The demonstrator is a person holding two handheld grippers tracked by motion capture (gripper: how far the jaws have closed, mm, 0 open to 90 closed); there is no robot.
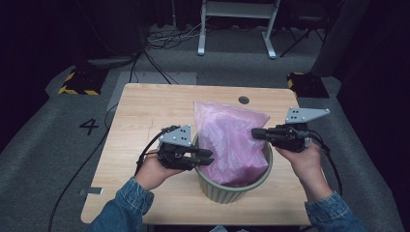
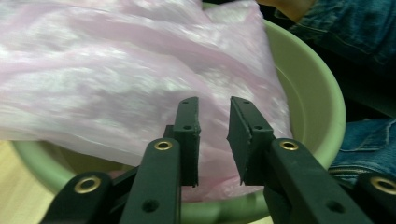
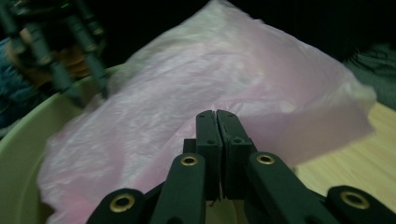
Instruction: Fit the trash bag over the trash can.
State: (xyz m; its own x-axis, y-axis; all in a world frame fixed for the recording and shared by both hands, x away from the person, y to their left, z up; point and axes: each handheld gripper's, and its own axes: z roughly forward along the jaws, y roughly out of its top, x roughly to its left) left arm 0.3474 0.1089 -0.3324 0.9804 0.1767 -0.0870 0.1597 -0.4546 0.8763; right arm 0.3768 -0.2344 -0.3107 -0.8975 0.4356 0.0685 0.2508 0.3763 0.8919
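Grey carpet with trailing cables is surrounding a wooden table in the high view, where a pale green bin is standing near the front edge with a pink plastic bag rising out of it. A person's two hands are coming in from below: the left gripper is reaching over the bin's left rim, and the right gripper is meeting the bag's upper right side.

Along the left gripper view, the black jaws are standing apart with a gap between them, hovering just before the bag inside the bin; nothing is being pinched.

Along the right gripper view, the jaws are pressing fully together at the bag; whether film is caught between them I cannot tell.
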